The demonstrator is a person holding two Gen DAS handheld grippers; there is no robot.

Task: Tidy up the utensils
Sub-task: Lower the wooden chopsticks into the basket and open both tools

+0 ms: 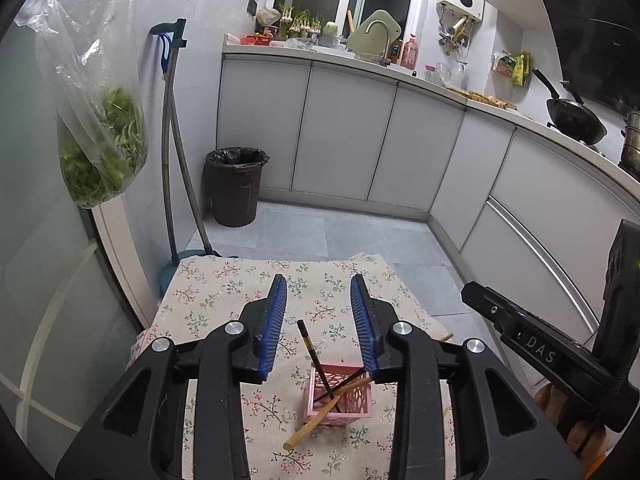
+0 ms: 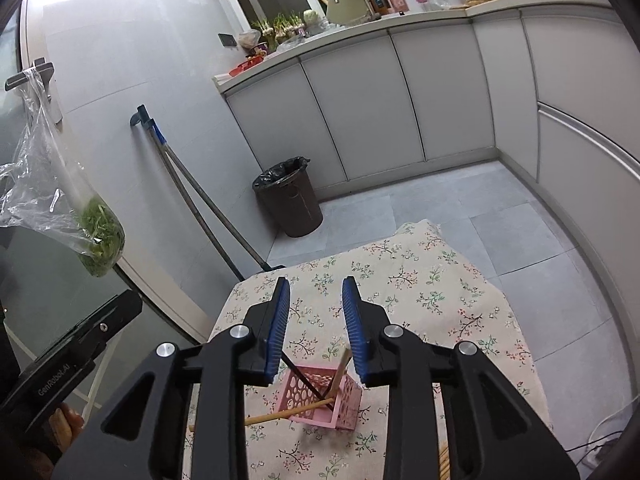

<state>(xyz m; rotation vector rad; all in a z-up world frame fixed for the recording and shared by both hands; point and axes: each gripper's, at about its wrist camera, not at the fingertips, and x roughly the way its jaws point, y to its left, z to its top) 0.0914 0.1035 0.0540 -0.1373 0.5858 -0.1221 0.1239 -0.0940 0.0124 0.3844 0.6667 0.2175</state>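
A: Where is the pink holder (image 1: 340, 394) relative to the claws?

B: It stands on the floral cloth (image 1: 224, 292), low and near, under the left gripper (image 1: 319, 286); from that view it sits below the gap between the blue pads (image 1: 273, 328), nearer the right one; a dark chopstick (image 1: 314, 356) leans up out of it toward the left, its top in the gap, touching neither pad.

A: And the left jaws?

B: Spread, nothing pinched.

A: The right gripper (image 2: 316, 290)?

B: Also parted and empty; in its view the holder (image 2: 320, 400) lies below the gap; a pale chopstick (image 2: 343, 368) rises close beside the right pad (image 2: 356, 332); whether it touches I cannot tell; another pale stick (image 2: 280, 416) slants out of the holder to the near left.
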